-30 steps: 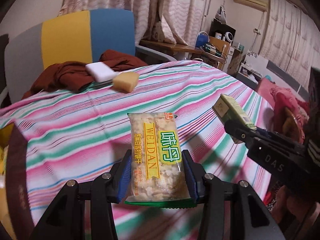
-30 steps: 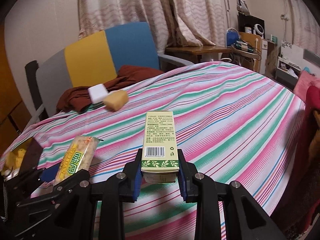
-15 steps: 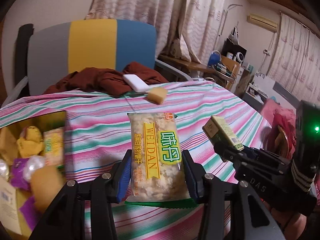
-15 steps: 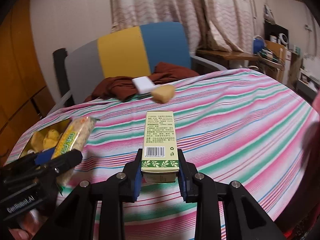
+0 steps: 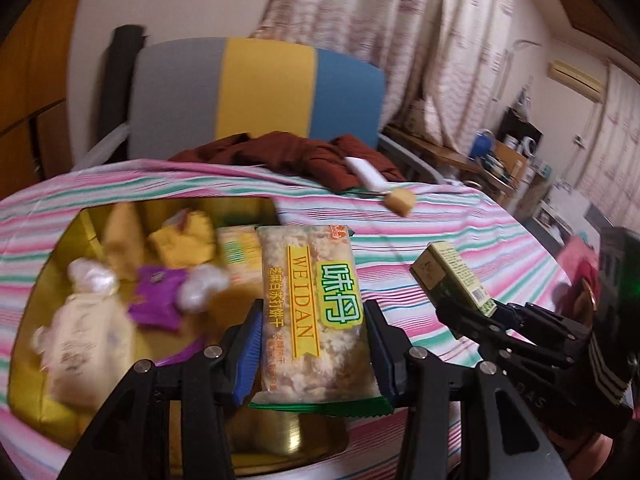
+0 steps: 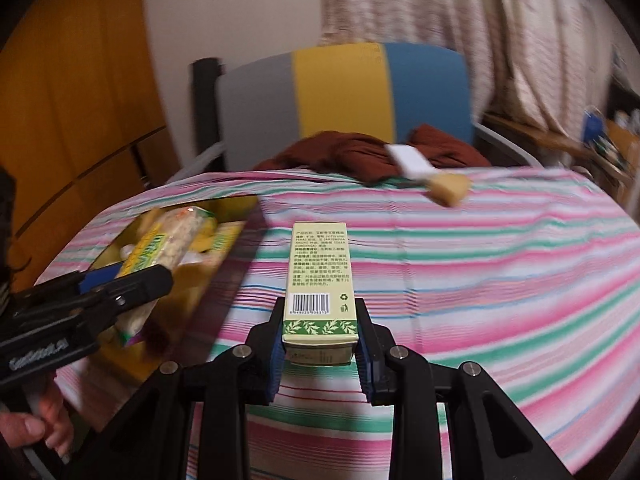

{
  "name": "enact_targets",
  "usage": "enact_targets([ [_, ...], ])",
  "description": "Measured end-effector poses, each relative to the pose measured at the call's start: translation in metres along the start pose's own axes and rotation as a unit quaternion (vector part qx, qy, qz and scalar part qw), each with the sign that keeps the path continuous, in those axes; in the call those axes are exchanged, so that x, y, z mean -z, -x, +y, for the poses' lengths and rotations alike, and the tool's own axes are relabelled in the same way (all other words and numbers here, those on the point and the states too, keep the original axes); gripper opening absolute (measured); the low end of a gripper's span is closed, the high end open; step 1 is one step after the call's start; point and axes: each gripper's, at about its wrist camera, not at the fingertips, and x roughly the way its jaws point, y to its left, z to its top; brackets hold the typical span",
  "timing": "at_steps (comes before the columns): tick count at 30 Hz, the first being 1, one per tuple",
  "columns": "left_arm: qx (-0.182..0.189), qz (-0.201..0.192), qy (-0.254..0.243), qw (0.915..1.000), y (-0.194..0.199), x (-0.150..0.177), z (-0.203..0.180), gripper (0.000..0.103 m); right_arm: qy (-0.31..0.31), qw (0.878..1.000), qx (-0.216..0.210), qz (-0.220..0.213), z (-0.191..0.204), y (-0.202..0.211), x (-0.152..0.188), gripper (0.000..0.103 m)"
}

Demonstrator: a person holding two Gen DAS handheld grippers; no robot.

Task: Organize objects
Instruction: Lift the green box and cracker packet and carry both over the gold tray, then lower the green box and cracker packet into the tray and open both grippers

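Pink, green and white stripes run across the cloth-covered surface (image 6: 460, 280), which carries everything in view. The left gripper (image 5: 312, 354) has its blue-padded fingers (image 5: 250, 344) clamped on the sides of a clear plastic snack packet with a yellow "WEIDAN" label (image 5: 310, 304), held upright above the near right edge of an open yellow box (image 5: 52, 264). That box sits at the left of the surface and holds a blurred jumble of wrapped sweets and small packs, among them a purple wrapper (image 5: 158, 300) and a pale cream pack (image 5: 84, 348).

The right gripper (image 6: 320, 354) is clenched on a slim pale-green cardboard carton with a barcode and leaf-pattern band (image 6: 320, 280), gripping its lower end so that the carton points away from the camera, above the striped cloth and just right of the box. In the left wrist view the same carton (image 5: 452, 276) appears tilted at the right, apart from the snack packet.

At the far edge of the surface a crumpled dark red-brown cloth (image 6: 352, 156) lies with a flat white rectangular block (image 6: 410, 158) on it, and a tan sponge-like cube (image 6: 450, 188) rests just beside them. Behind stands a chair with a grey, yellow and blue back (image 6: 348, 92). A bare hand (image 6: 38, 432) grips the left tool's handle at the lower left of the right wrist view.
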Motion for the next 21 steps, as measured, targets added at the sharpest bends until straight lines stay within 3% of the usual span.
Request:
enact_targets([
  [12, -0.073, 0.003, 0.077, 0.9944, 0.027, 0.019, 0.086, 0.048, 0.098, 0.99, -0.103, 0.012, 0.093, -0.015, -0.01, 0.03],
  [21, -0.087, 0.028, 0.066, 0.9937, 0.017, 0.017, 0.104, 0.048, 0.129, 0.983, -0.124, 0.038, 0.121, -0.027, -0.007, 0.03],
])
